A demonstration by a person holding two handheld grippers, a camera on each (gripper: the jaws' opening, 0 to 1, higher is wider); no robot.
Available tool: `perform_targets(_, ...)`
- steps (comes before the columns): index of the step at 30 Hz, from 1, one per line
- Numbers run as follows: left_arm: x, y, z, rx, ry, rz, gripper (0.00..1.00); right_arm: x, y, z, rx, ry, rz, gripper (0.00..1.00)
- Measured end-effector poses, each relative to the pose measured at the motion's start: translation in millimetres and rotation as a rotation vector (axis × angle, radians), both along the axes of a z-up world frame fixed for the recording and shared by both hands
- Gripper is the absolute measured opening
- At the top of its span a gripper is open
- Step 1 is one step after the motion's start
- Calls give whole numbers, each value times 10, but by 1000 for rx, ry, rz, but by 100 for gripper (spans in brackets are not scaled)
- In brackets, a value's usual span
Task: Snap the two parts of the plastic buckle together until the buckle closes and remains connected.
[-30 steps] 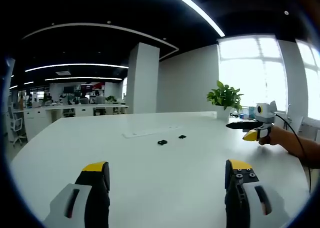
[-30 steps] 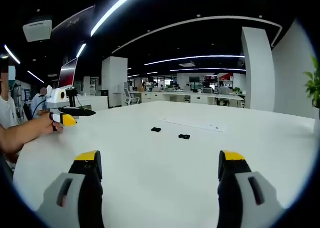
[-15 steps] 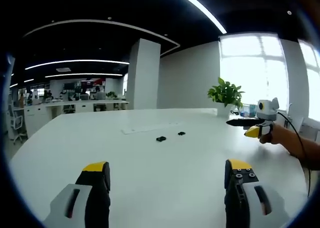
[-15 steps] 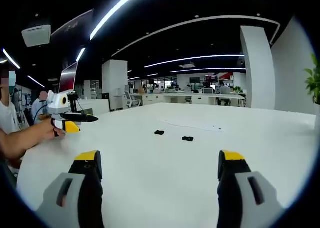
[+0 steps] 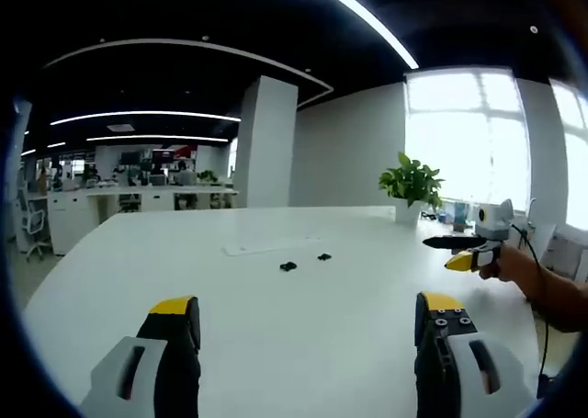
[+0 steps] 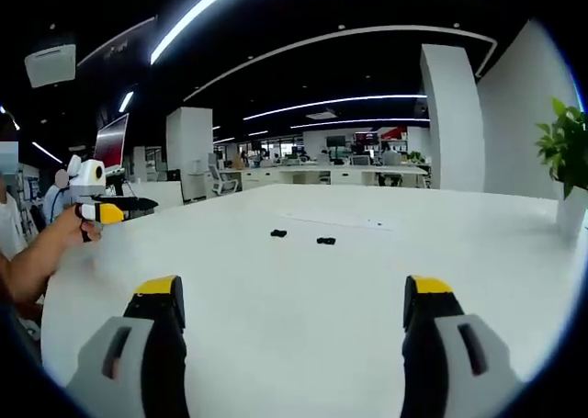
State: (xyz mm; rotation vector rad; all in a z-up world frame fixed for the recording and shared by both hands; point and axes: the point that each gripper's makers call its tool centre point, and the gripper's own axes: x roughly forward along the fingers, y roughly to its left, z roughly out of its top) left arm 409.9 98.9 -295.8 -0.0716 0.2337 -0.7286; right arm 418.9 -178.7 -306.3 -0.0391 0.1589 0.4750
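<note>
Two small black buckle parts lie apart on the white table (image 5: 276, 344): one part (image 5: 288, 266) and the other part (image 5: 323, 256) in the left gripper view. In the right gripper view the same pieces are the left part (image 6: 278, 233) and the right part (image 6: 325, 241). My left gripper (image 5: 305, 321) is open, well short of them, with nothing between its jaws. My right gripper (image 6: 294, 310) is open too, also far from them. The right gripper (image 5: 459, 250) shows at the right of the left gripper view, the left gripper (image 6: 115, 209) at the left of the right gripper view.
A potted plant (image 5: 411, 186) stands at the table's far side near a bright window. A flat white sheet (image 5: 266, 244) lies just beyond the buckle parts. A person's hand (image 6: 55, 243) holds the other gripper. Desks and a pillar (image 6: 447, 124) stand behind.
Both views have shifted as the hands moved; the buckle parts sit slightly further left in each view. The parts have not moved on the table. Both grippers stay open.
</note>
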Motion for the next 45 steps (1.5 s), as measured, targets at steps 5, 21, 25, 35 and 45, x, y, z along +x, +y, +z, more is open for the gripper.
perform_targets(5,94,-7,-34,-10,31,-12,99,-1,113,-12,-30,11,6,99)
perform_targets(21,298,1,-84,20,42,-17,99,153,98,5,-6,13,-1,97)
perform_targets(25,235,-18,-88,21,24,-22,99,133,89,-2,-25,5,-3,97)
perform_targets(35,128,-21,-144,40,34,-22,99,75,13,-64,-22,18,-25,98)
perform_targets(45,129,-66,-49,16,8,-57,99,124,12,-75,-26,25,-31,97)
